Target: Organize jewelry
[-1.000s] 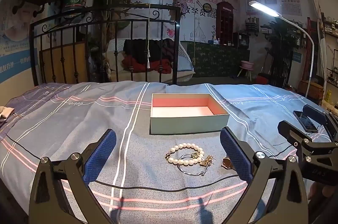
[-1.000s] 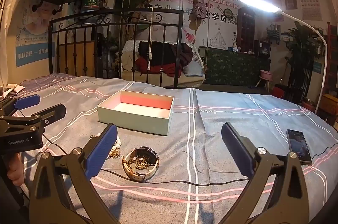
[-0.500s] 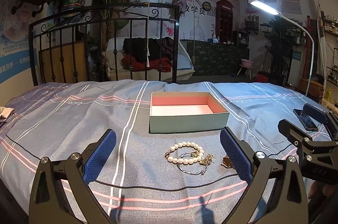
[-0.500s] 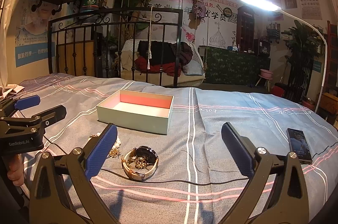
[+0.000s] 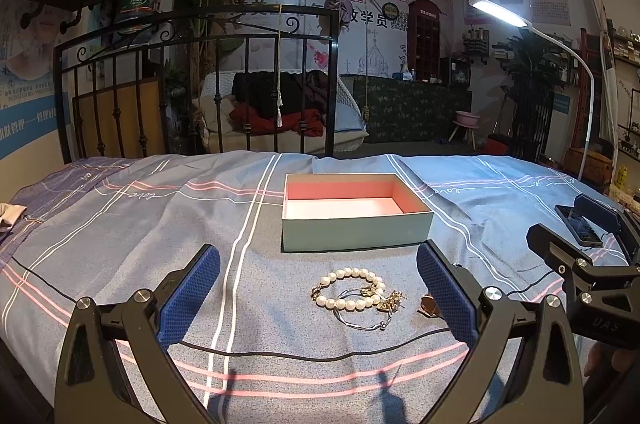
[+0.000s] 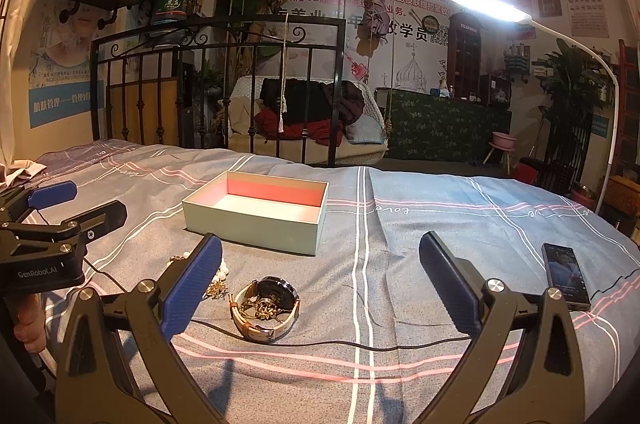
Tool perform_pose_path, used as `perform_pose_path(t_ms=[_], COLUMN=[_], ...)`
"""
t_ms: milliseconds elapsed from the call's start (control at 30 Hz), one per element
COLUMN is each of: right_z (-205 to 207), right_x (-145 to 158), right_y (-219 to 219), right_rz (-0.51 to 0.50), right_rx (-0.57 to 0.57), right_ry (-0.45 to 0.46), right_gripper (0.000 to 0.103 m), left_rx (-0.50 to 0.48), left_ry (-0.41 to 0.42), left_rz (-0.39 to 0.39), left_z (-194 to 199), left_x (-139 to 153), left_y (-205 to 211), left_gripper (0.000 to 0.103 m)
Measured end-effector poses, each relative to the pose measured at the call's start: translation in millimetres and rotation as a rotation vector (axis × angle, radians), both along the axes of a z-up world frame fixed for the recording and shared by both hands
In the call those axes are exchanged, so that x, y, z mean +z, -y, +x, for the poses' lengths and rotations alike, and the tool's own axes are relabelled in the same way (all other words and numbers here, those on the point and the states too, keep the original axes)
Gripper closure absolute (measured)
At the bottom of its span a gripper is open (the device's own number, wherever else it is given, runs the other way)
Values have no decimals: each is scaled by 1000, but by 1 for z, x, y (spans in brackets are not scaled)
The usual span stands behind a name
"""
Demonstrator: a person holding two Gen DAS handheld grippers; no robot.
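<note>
Black hand-held gripper [image 6: 76, 208] reads "GenRobot.AI".

I'm seeing a phone [image 6: 565, 275] lying flat on the striped bedsheet [image 6: 440, 224], a black cable [image 6: 340, 344] trailing across it, a lamp [image 6: 486, 4] glowing above, an iron bedframe [image 6: 224, 36] standing behind.
</note>
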State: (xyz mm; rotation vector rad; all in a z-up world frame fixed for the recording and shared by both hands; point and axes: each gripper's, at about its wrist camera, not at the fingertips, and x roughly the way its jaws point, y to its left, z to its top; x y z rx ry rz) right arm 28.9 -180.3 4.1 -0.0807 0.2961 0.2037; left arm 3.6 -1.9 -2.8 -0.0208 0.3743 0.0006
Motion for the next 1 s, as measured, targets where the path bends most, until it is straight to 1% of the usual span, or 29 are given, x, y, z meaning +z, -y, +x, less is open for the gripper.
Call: perform_pose_path(t_ms=[767, 1000], right_z=[-2, -1], right_x=[0, 1], right_y=[-1, -4], right_rz=[-3, -9], right_rx=[16, 25], right_ry=[-11, -15], right_gripper=[6, 6], left_rx=[-4, 2], left_ry=[-6, -17], left_rz=[4, -7], left_z=[1, 4], left_x=[-4, -5], left_y=[1, -1], left_gripper=[7, 7])
